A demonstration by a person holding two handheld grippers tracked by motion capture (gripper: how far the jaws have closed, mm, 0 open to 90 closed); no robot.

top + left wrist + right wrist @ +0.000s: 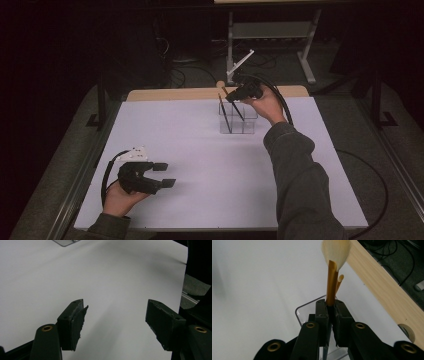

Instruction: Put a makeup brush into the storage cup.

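My right gripper (231, 97) is at the far middle of the white table (200, 165), above a clear acrylic holder (240, 124). It is shut on a makeup brush (332, 282) with a gold ferrule and cream bristles; the brush's dark handle (237, 111) slants down into the holder. In the right gripper view my right gripper (331, 311) clamps the ferrule, and a second brush (340, 281) pokes up just behind it. That second brush (225, 117) leans in the holder. My left gripper (167, 175) rests near the table's front left, open with nothing between its jaws (116, 320).
A light wooden strip (200, 93) runs along the table's far edge. Behind it stand a metal stand (270, 35) and floor cables (180, 77). A black cable (282, 100) trails from the right gripper. White tabletop lies between the two hands.
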